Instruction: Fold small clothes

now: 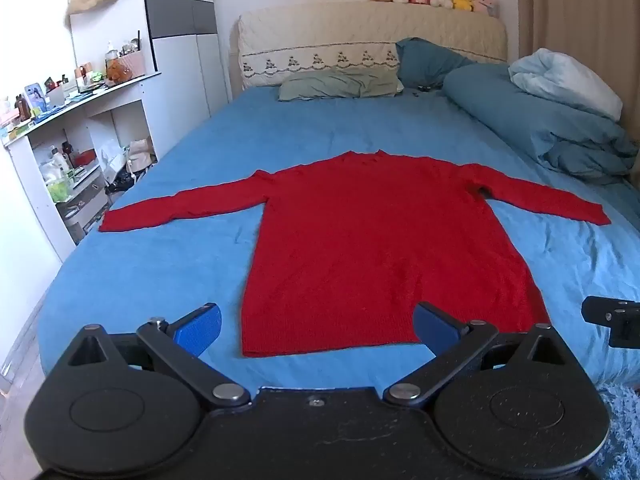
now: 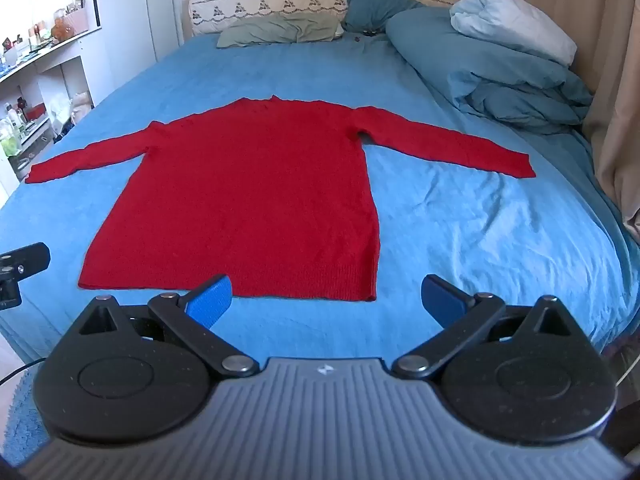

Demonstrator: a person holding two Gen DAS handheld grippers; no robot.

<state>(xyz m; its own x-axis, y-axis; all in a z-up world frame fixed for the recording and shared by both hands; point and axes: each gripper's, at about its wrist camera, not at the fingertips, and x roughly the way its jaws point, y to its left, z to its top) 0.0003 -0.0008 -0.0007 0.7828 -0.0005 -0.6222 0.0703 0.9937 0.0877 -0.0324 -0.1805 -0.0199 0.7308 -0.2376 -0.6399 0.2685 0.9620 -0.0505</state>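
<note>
— The red knitted long-sleeved sweater (image 1: 384, 248), where was it?

— It lay flat on the blue bed sheet (image 1: 192, 248), both sleeves spread out sideways, its neck toward the cream quilted headboard (image 1: 368, 36) and its hem nearest me.

— And your tongs?

— My left gripper (image 1: 316, 326) was spread wide and held nothing; its blue pads (image 1: 200, 326) hovered just short of the hem, around its left corner. My right gripper (image 2: 326, 300) was likewise wide and empty, near the hem's right corner.

— Anything else on the bed?

— A grey-green pillow (image 2: 280, 30) at the head, and a bunched blue duvet (image 2: 500, 80) along the right side.
</note>
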